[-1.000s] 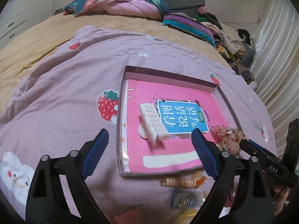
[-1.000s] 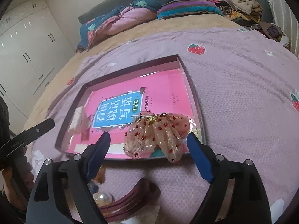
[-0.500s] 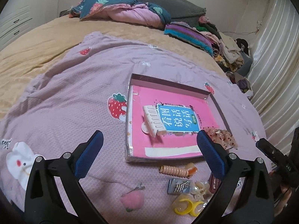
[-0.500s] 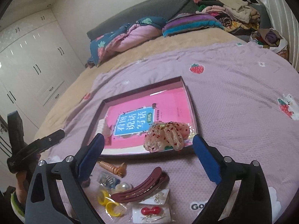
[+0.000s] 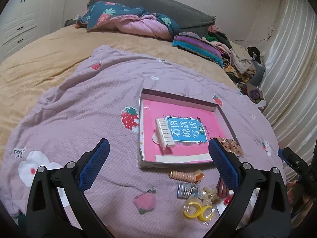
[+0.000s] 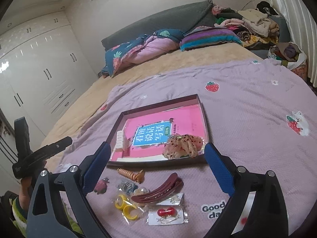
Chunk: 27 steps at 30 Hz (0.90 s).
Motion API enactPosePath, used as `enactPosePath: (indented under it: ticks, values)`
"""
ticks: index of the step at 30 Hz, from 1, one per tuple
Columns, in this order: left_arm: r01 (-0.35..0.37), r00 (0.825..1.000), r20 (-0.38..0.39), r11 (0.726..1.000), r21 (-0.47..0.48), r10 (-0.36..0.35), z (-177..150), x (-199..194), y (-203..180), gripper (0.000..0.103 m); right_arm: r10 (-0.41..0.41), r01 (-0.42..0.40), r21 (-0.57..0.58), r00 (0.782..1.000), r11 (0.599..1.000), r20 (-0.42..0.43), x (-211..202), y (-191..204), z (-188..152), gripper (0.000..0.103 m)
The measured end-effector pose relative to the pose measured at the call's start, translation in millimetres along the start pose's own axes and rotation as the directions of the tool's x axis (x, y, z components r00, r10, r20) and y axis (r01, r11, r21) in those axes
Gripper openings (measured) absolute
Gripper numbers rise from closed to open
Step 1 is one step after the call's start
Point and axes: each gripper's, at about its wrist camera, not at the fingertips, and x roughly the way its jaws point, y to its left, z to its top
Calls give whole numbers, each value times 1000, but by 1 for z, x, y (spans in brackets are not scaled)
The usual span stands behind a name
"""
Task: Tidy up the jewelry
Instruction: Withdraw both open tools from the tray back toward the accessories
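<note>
Both grippers have pulled up and back from the tray since a second ago, so now I see way more of the bed and the loose bits in front of it. Biggest thing is the lilac quilt with strawberry and bear prints (image 5: 83, 107) spread over the tan bedsheet (image 5: 45, 59).

On the quilt sits the shallow dark-rimmed cardboard tray with a pink book cover as its floor (image 5: 215, 107), and that's where the sorted stuff is: a white toothed claw hair clip (image 5: 164, 132) lies on the left side of the pink floor, and a sheer peach scrunchie with red dots (image 6: 181, 145) is slumped over the tray's near right corner.

My left gripper (image 5: 158, 161) hangs above the quilt with its blue pads wide apart, nothing between them. Same for my right gripper (image 6: 157, 161), spread wide and holding nothing.

Everything else lies on the quilt just in front of the tray's near edge. There's a long maroon banana hair clip (image 6: 158, 189), then a peach spiral hair tie (image 6: 129, 173) closest to the tray. Left of those is a small fuzzy pink strawberry hair clip (image 5: 144, 202). A pair of yellow hoop earrings in a clear bag (image 6: 125, 206) sits nearest me, next to a white card with red cherry earrings (image 6: 167, 213). Smallest is a little packet of bobby pins (image 5: 187, 190), touching the pile.
</note>
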Motion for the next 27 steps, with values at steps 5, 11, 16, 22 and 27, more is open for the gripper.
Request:
enactPosePath:
  ticks: [5, 11, 16, 22, 27]
  values:
    - [5, 1000, 12, 1000, 3, -5, -3, -12, 1, 93, 11, -11, -16, 1000, 1000, 5, -12, 6, -5, 95]
    - [9, 1000, 8, 1000, 22, -10, -11, -21, -2, 93, 18, -18, -46, 1000, 999, -6, -20, 13, -14, 95]
    - [12, 1000, -13, 998, 55, -12, -24, -23, -8, 93, 17, -19, -59, 999, 998, -31, -22, 15, -25, 95]
    - [23, 998, -55, 994, 111, -17, -44, -19, -19, 93, 8, -12, -72, 998, 997, -55, -22, 16, -36, 95]
    - [31, 996, -89, 988, 151, -17, -59, -13, -28, 93, 9, -16, -84, 997, 996, -82, -23, 17, -47, 95]
